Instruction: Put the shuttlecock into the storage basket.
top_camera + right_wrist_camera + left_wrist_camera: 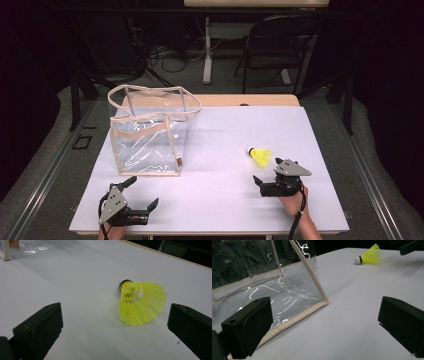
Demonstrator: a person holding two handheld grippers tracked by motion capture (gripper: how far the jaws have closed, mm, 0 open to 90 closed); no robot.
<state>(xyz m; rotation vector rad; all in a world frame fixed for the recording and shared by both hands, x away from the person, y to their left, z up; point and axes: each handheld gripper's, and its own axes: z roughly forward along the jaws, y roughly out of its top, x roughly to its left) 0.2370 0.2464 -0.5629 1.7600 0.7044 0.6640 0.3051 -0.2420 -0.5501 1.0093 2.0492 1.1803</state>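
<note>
A yellow mesh shuttlecock (260,156) with a white cork tip lies on its side on the white table (220,135), right of centre. My right gripper (266,171) is open just in front of it. In the right gripper view the shuttlecock (141,302) lies a little ahead of the spread jaws, nearer the right one, skirt toward me. A clear plastic bag (150,132) with beige trim stands upright at the left. My left gripper (141,193) is open and empty near the bag's front corner (322,302). The left gripper view also catches the shuttlecock (369,256) far off.
A dark chair (280,45) and a table leg (207,50) stand beyond the far edge. The table's front edge (210,232) runs close under both hands. In the right gripper view the bag's corner (10,247) sits at the top left.
</note>
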